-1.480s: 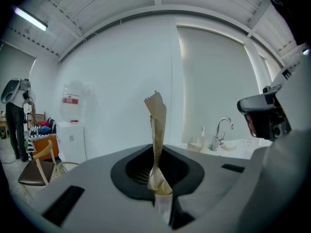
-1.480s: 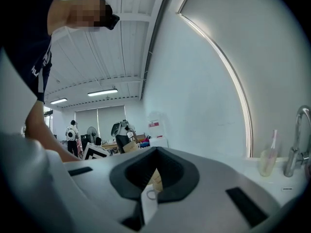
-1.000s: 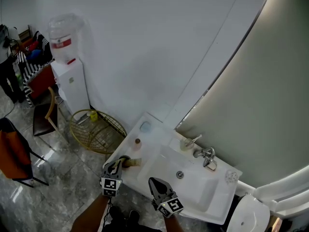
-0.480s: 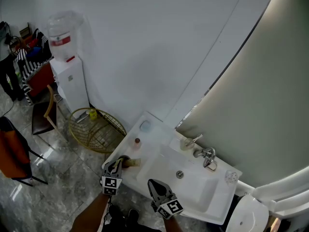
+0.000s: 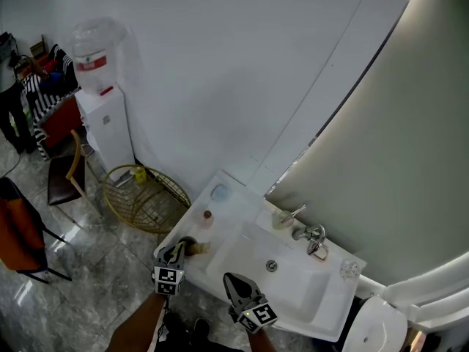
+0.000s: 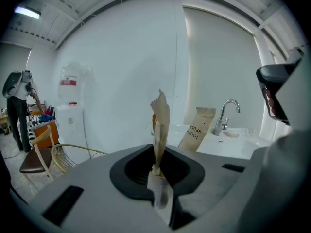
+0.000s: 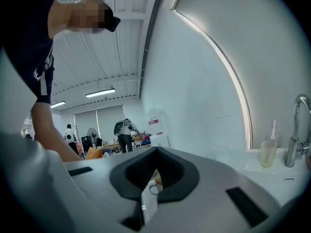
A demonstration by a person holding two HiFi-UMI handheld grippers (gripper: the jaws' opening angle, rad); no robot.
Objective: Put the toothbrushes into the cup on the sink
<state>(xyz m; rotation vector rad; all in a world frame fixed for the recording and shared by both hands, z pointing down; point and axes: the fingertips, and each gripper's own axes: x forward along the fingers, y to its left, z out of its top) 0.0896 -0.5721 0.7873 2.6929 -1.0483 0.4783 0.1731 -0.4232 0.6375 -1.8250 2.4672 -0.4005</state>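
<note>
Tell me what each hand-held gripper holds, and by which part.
Left hand-held gripper: a paper-wrapped toothbrush, pinched at one end. Right hand-held gripper: shut, holding nothing.

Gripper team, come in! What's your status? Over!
Left gripper shut on paper toothbrush packet, at sink edge. Right gripper shut, empty. Another packet stands ahead.

Bright, even indoor light; ceiling tube lamps (image 7: 100, 93) glow; strong fisheye bending, dark corners in gripper views; head view slightly soft.
</note>
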